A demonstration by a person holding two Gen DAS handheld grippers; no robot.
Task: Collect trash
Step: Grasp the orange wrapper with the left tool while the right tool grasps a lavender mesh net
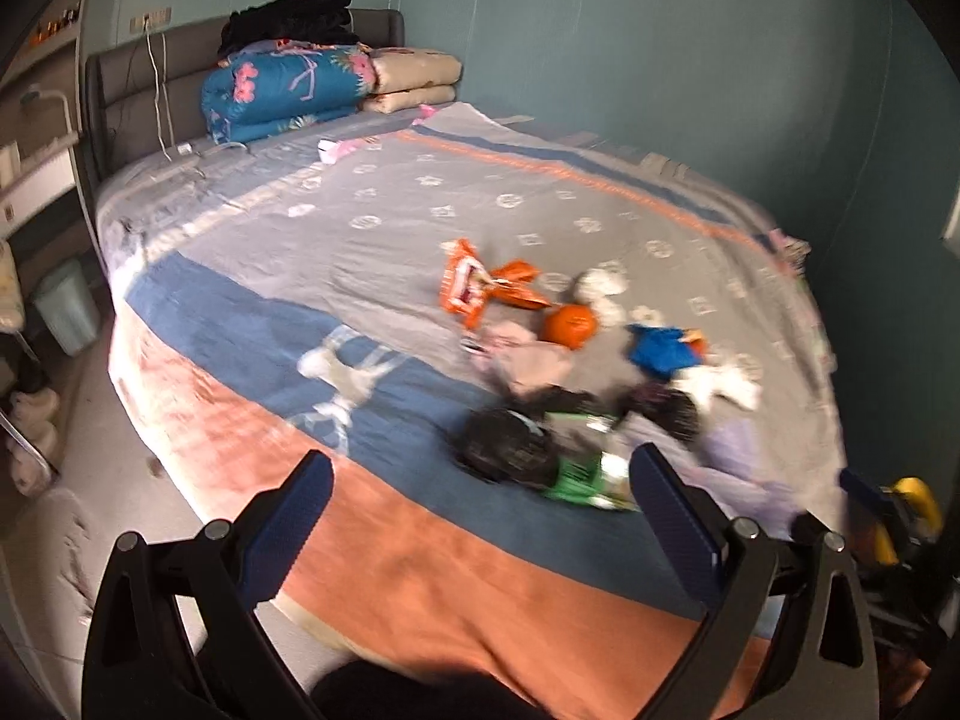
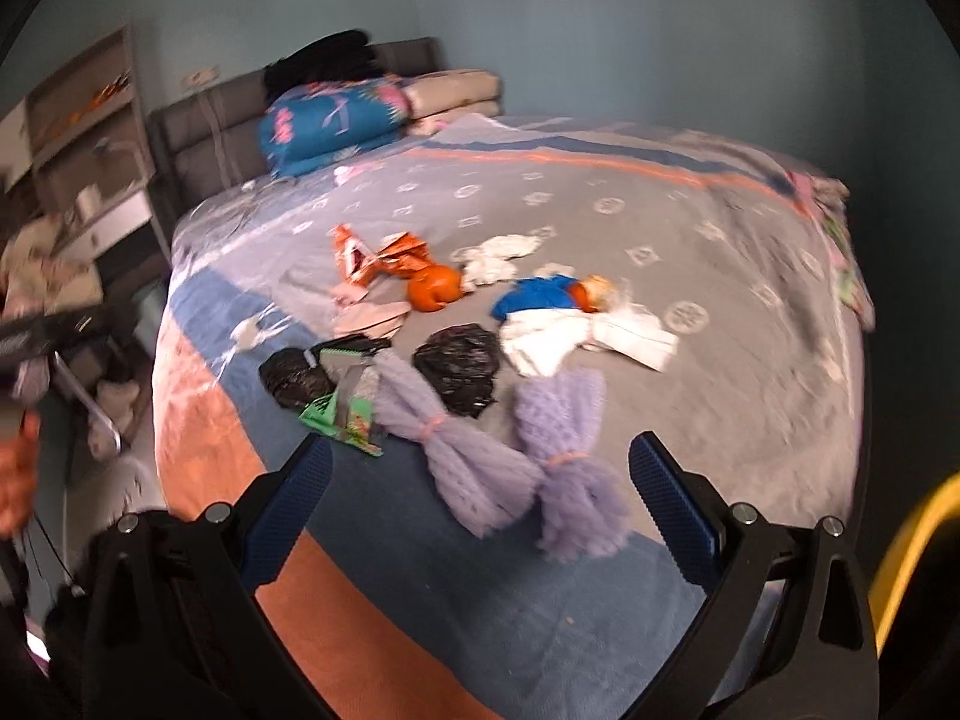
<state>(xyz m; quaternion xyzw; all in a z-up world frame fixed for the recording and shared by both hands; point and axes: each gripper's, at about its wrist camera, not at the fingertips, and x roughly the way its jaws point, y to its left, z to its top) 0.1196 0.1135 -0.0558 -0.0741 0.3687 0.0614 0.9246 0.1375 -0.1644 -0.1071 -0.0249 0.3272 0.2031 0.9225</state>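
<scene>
Bed [image 2: 750, 276] holds trash near the orange ball [image 2: 433, 288]. Left gripper [image 1: 480, 516] and right gripper [image 2: 480, 498] both gape, empty. Suggest descending squarely over the black bag [image 2: 459, 366] just below the ball, pinching only plastic.

Trash sits clustered mid-bed: torn orange wrappers [image 2: 384, 261] farthest back, orange ball-like item [image 2: 433, 289] touching them, white crumpled tissue [image 2: 498, 255] just beside. Two black crumpled bags [image 2: 459, 367] nearer the foot, a green wrapper [image 2: 345, 414] between them. Blue wrapper [image 2: 537, 295] lies on white paper [image 2: 600, 333].
</scene>
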